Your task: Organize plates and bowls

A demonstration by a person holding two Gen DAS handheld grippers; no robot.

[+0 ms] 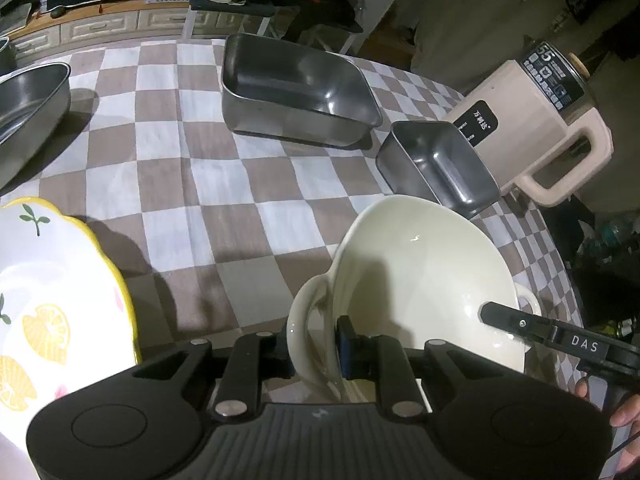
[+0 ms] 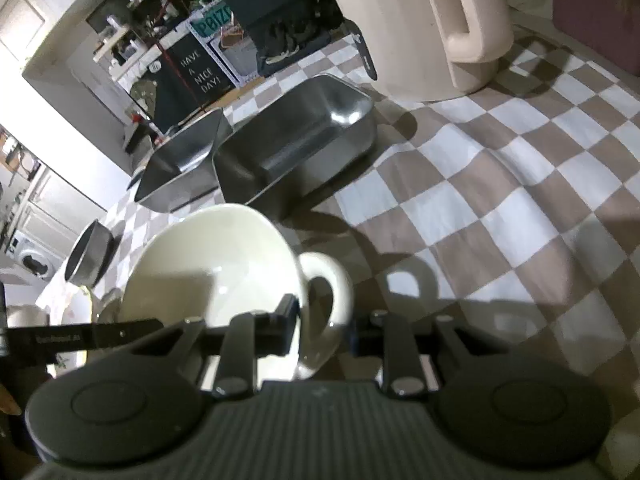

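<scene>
on the far left of the left wrist view there's the lemon plate with its yellow scalloped rim, and behind it a round steel bowl. moving right along the checked worktop: a big steel tray, a small steel tray, then a beige kettle-type appliance at the edge.

the task's thing right now is the cream bowl with two loop handles, sitting front and centre, tipped a bit. left gripper has its jaws clenched on the near-left handle and rim, with a blue pad against the inside wall. right gripper has its jaws straddling the opposite handle, one finger inside the bowl; looks like they're gripping it but the far pad is in shadow, so i'd call it held with a pinch of doubt.

my read: this is the two-handed pick-up step. next move needs both hands rising together and level so the bowl doesn't twist, then carrying it toward wherever it stacks, maybe onto the lemon plate.

the left view shows the plate properly and the other gripper's finger reaching in; the right view only catches a sliver of it, but shows the bowl handle's shadow on the cloth.
</scene>
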